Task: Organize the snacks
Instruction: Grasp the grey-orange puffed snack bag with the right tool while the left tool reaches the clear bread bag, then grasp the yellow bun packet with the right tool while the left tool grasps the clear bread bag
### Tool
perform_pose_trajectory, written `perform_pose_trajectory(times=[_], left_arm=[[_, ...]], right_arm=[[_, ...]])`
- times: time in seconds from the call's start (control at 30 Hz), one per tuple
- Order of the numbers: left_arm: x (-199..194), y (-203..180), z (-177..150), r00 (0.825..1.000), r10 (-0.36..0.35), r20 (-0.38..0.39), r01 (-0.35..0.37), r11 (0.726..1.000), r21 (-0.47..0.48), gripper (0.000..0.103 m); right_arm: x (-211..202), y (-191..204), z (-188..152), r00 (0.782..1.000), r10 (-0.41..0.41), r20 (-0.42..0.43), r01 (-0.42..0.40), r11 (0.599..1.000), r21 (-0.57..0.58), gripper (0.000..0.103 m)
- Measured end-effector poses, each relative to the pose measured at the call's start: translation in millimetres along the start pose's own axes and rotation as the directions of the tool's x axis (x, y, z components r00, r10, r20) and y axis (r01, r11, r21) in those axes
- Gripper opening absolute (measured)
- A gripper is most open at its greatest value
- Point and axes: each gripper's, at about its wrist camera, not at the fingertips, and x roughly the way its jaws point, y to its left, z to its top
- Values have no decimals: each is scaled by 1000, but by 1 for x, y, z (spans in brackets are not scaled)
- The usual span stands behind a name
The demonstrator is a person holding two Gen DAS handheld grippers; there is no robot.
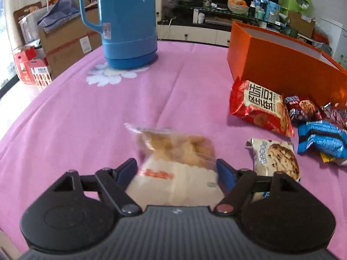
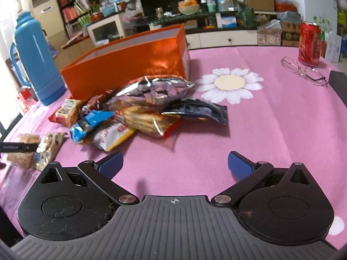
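Left hand-held gripper [image 1: 176, 169] straddles a clear bag of fried snacks [image 1: 173, 151], lower centre; pad contact unclear. Right hand-held gripper [image 2: 175, 162] is spread, empty, over the pink table [image 2: 271, 130].

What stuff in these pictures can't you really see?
- Inside of the orange box: both views, hidden by its own walls.
- Clear snack bag: left wrist view, label blurred, and unclear whether the left gripper jaws touch it.
- Lowest packets in the snack pile: right wrist view, covered by other packets.
- Blue thermos: left wrist view, top cut off.
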Motion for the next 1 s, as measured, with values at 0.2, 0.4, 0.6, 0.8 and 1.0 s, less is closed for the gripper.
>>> perform_pose_trajectory(times=[0.2,0.4,0.6,0.8,1.0], left_arm=[[0,-2,-6,999,-16,37,15,1000,8,83],[3,-3,-6,999,-23,43,22,1000,14,88],[5,-3,-5,998,-33,46,32,999,24,90],[4,-4,-7,998,-35,50,34,999,25,91],[4,-5,-8,998,-32,57,31,999,25,92]], right_arm=[[-11,35,38,996,27,87,-15,991,-136,94],[56,60,112,998,-47,30,52,980,-191,94],[114,64,116,990,-82,-111,59,978,-199,61],[50,86,68,996,-9,-92,-18,957,-289,51],[-15,68,9,999,-17,-47,7,977,-214,52]])
